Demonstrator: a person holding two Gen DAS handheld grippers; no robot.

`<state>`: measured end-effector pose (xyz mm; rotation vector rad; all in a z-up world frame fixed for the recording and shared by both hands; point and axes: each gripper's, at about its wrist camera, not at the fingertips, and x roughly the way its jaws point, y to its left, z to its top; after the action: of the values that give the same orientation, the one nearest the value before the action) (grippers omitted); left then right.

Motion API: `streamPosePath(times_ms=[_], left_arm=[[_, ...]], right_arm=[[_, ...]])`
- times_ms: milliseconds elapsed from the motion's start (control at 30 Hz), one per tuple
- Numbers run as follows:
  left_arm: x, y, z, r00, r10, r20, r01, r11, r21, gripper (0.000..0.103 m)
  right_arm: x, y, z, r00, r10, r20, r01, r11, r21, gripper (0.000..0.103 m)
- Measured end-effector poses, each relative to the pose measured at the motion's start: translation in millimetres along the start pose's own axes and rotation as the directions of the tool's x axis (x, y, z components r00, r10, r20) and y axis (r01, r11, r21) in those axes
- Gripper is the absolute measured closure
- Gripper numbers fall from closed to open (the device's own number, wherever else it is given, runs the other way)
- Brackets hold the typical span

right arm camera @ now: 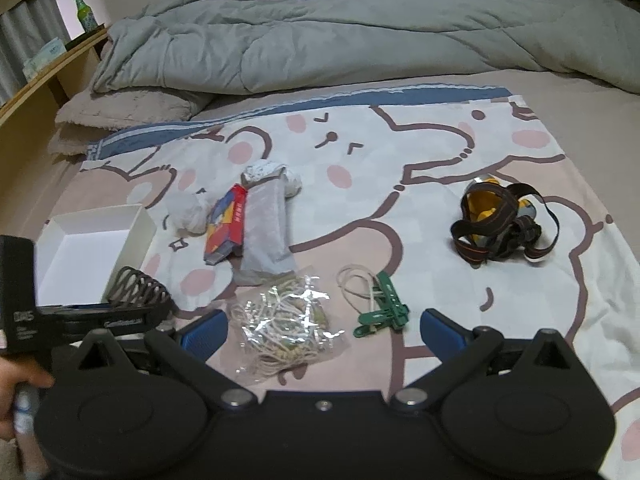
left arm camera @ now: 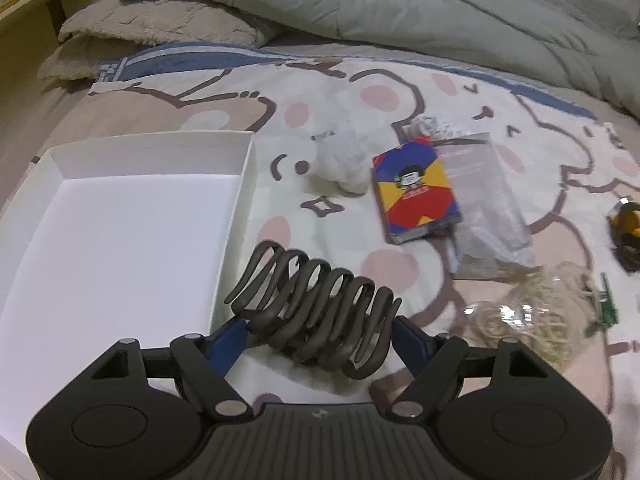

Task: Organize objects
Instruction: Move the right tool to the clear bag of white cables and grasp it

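Left gripper (left arm camera: pixel 320 330) gripped a dark hair claw (left arm camera: pixel 316 312) beside the white box (left arm camera: pixel 120 216).
Right gripper (right arm camera: pixel 324 328) hung wide open, empty, above a bagged string bundle (right arm camera: pixel 286 328) on the bed (right arm camera: pixel 440 240).

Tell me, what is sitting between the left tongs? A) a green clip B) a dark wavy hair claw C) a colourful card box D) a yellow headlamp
B: the left tongs have the dark wavy hair claw between their blue pads, right beside the white box.
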<state>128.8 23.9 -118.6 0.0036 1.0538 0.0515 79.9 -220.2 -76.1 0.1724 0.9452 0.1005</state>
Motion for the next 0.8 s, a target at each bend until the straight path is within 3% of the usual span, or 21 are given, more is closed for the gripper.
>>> streamPosePath(times_ms=[133,333,400,500,667,800], left_arm=[[-15.9,-5.9,-3.4,0.997,-0.079,0.006,0.078,0.997,0.017,0.024],[-33.2,-24.1,-23.0,0.988,-0.154,-0.013,0.155,0.976,0.152,0.024],[-35.0,-26.6,-30.8,0.985,-0.172,-0.031,0.175,0.966,0.193,0.024],[-37.4,-26.7,-42.8,0.981,-0.186,-0.047,0.192,0.949,0.25,0.024],[-39.8,-16.6,-51.7,0.977,-0.205,-0.057,0.212,0.936,0.281,0.024],[-44.5,-7.3,-51.4,0.972,-0.228,-0.05,0.233,0.933,0.274,0.024]], right_arm=[[3.0,-8.0,0.9,1.0,-0.016,-0.003,0.016,0.999,0.033,0.0],[14.1,-16.7,1.2,0.999,-0.019,-0.026,0.022,0.996,0.092,0.001],[22.1,-19.0,0.7,0.999,0.01,-0.041,-0.005,0.993,0.114,0.007],[36.1,-18.3,-1.2,0.995,0.072,-0.065,-0.063,0.99,0.129,0.009],[50.9,2.9,-4.9,0.989,0.13,-0.074,-0.129,0.991,0.019,0.009],[68.9,24.9,-9.5,0.988,0.118,-0.097,-0.129,0.985,-0.117,0.006]])
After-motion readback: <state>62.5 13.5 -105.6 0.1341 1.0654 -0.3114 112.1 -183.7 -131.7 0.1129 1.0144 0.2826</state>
